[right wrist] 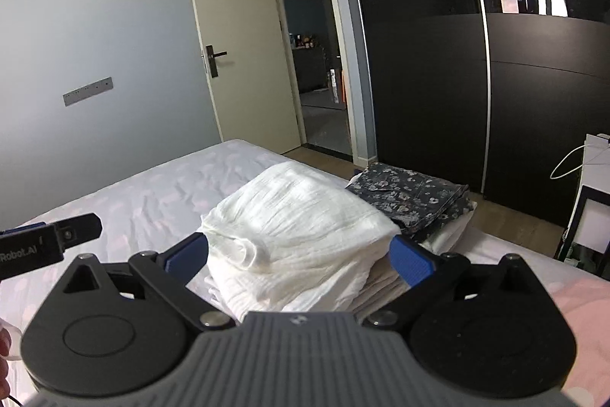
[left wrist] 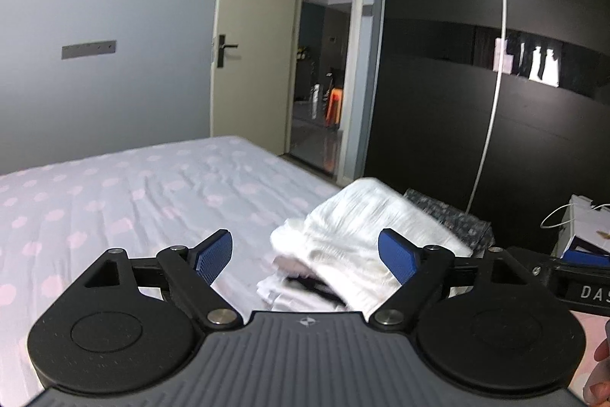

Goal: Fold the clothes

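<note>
Both tools are sitting wide open over the pale bedsheet with faint pink dots (left wrist: 114,185). The left gripper (left wrist: 305,256) is spreading its blue pads (left wrist: 213,256) as far apart as they go, and nothing is being held between them; the folded white crinkled cotton garment (left wrist: 366,227) is lying on the bed just ahead and a bit to the right of it, blurred in that view. The right gripper (right wrist: 299,256) is also gaping fully, with its blue pads (right wrist: 187,256) flanking the near end of that same white bundle (right wrist: 297,216). From the right wrist view I can't say for sure whether the pads are brushing the fabric, but they aren't squeezing it. Just behind the white one, a folded dark navy floral-print garment (right wrist: 411,195) is resting near the bed's far edge, in front of the black sliding wardrobe (right wrist: 533,63).
</note>
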Demonstrator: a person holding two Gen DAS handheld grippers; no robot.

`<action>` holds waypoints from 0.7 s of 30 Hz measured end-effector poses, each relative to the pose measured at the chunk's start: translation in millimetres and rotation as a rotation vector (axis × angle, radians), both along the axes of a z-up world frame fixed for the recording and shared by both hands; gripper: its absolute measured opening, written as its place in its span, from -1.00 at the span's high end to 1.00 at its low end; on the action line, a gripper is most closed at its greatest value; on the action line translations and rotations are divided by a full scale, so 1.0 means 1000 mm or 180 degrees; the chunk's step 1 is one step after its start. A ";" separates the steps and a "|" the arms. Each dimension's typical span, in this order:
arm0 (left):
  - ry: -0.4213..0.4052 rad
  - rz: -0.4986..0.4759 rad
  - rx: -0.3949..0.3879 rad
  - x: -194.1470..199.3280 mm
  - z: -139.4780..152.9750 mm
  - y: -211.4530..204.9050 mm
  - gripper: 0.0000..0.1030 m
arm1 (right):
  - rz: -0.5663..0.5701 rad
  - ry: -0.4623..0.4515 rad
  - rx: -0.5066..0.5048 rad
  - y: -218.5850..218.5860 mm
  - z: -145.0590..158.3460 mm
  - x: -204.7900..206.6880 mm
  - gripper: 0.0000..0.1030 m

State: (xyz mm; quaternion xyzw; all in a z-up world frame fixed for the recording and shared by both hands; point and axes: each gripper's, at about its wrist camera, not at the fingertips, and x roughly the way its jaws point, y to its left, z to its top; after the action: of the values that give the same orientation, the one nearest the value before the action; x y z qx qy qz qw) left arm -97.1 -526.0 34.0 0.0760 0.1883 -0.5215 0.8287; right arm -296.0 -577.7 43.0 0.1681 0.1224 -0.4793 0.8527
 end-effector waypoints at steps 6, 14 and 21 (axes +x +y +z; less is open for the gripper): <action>0.0008 0.0087 0.0097 -0.004 -0.022 0.002 -0.64 | -0.0220 0.0135 0.0118 0.008 -0.023 0.006 -0.98; 0.0074 0.0029 0.0211 -0.009 -0.039 0.000 -0.64 | -0.0160 0.0003 0.0148 0.013 -0.026 0.009 -0.98; 0.0163 0.0010 0.0231 -0.009 -0.044 0.000 -0.64 | -0.0118 0.0071 0.0179 0.012 -0.033 0.016 -0.98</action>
State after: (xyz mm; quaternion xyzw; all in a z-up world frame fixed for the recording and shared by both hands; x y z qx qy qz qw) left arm -106.4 -526.2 -10.3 0.0923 0.2285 -0.5148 0.8212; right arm -280.3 -565.8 10.1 0.1888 0.1421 -0.4933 0.8372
